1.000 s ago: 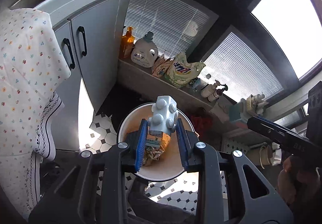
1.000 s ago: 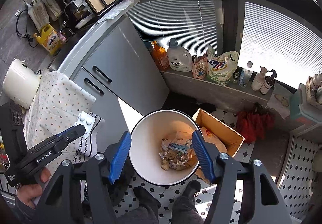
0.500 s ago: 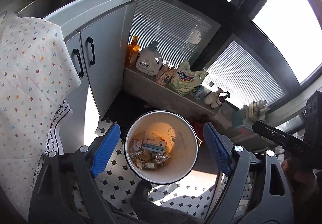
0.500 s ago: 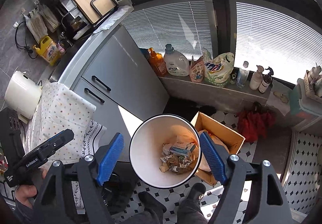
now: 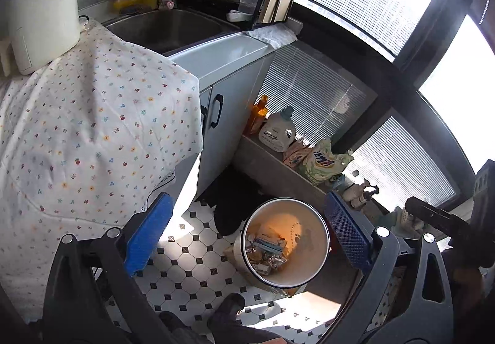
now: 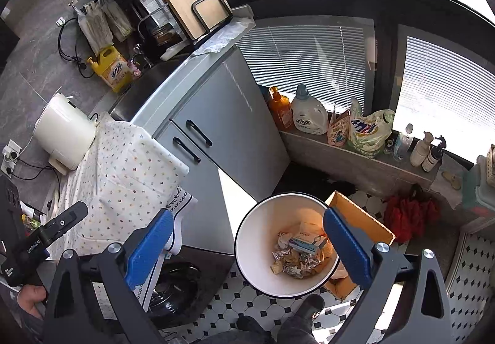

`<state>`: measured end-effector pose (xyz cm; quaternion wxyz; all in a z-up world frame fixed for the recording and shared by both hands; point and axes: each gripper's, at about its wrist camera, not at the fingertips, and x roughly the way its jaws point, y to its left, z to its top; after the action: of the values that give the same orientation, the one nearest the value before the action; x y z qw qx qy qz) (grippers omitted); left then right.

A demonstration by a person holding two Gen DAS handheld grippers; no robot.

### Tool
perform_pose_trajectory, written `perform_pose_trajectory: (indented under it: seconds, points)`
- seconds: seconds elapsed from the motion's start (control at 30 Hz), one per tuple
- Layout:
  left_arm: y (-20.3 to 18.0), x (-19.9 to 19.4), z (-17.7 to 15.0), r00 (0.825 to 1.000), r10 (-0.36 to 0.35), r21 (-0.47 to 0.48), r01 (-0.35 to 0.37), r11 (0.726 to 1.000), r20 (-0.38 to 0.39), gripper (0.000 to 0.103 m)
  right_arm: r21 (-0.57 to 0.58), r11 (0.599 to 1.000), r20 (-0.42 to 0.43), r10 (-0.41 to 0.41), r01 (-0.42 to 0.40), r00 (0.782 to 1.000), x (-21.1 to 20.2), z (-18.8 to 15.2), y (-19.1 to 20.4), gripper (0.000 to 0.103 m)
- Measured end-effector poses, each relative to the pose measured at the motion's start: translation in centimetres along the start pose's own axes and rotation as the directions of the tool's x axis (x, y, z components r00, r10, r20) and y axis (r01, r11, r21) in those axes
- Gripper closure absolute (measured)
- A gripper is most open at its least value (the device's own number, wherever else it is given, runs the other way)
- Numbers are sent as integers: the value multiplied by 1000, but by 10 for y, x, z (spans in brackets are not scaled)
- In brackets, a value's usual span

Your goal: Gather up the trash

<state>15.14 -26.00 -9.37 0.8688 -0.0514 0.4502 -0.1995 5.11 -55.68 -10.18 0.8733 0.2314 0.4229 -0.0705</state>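
A white round trash bin point(image 5: 288, 200) point(image 6: 268, 225) stands on the tiled floor, with wrappers and a small blue-and-white box point(image 5: 266, 249) point(image 6: 304, 243) lying at its bottom. My left gripper point(image 5: 247, 231) hangs high above the bin; its jaws are opening and nothing is between the blue pads point(image 5: 148, 232). My right gripper point(image 6: 247, 246) is also above the bin, its jaws opening, with nothing between them. Each wrist view shows the other gripper at its edge, the right one point(image 5: 433, 217) and the left one point(image 6: 46, 232).
A floral cloth point(image 5: 92, 133) drapes over the counter beside the grey cabinet point(image 6: 235, 127). An open cardboard box point(image 6: 360, 218) stands right behind the bin. Detergent bottles point(image 6: 309, 115) line a low ledge. A person's shoes point(image 6: 309, 307) are just in front of the bin.
The left gripper let go of the orange pack with a white studded piece it held over the bin, opened wide, and rose and swung left. The right gripper opened wider and rose a little.
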Motion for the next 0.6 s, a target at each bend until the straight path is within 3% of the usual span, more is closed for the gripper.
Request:
perform_pose_trajectory:
  seconds: [0.27,0.6]
  points:
    - [47,-71,6,993,59,-30,-56,998,100,6,-68,997,41,41,-38,998,-20,-1,71,8]
    - [107,-164,-13,972,126,-35,-121,992,200,6,-161,985,81,79,-65,994,-52,-31,169,8]
